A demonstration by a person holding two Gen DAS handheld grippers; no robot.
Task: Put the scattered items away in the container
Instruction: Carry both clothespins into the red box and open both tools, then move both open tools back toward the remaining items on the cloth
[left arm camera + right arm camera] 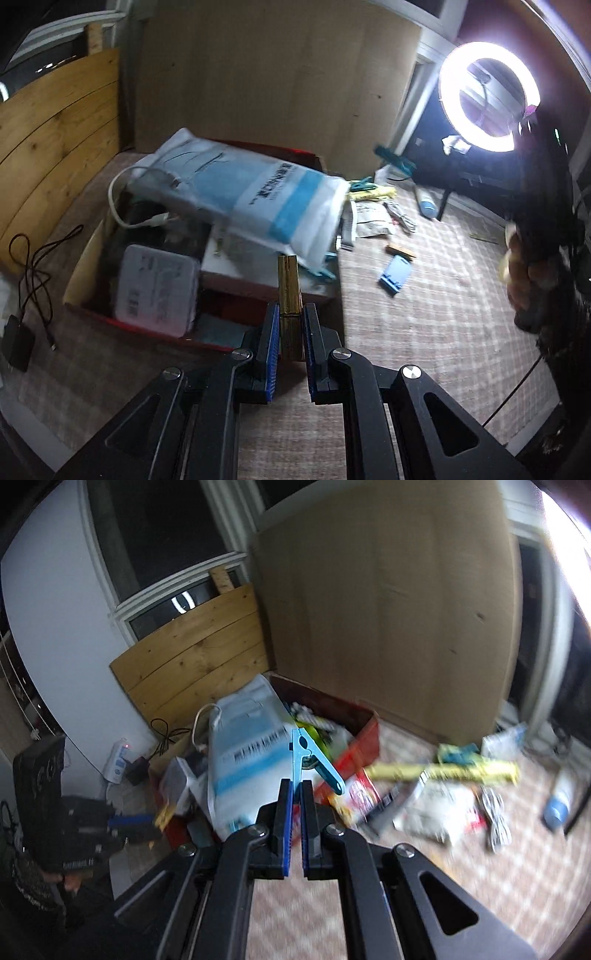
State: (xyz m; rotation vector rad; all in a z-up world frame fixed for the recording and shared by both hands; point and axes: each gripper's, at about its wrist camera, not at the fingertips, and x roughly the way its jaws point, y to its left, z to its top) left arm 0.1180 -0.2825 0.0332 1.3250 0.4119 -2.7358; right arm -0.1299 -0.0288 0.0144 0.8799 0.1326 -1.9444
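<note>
My left gripper [290,314] is shut on a gold tube [289,291] that stands upright between the jaws, just above the near edge of the red box [155,330]. The box holds a blue-and-white bag [243,192], a white cable [118,199], a white packet [155,291] and a flat white box [258,273]. My right gripper [295,788] is shut on a blue clothes peg [306,760], held up in front of the red box [365,731] and the blue-and-white bag [243,753].
Loose items lie on the checked cloth right of the box: a blue card [395,275], a wooden peg [400,251], paper packets [371,221], a yellow strip [443,770], a white cord [495,819]. A ring light [487,96] glares at the right. A black cable [37,266] lies at the left.
</note>
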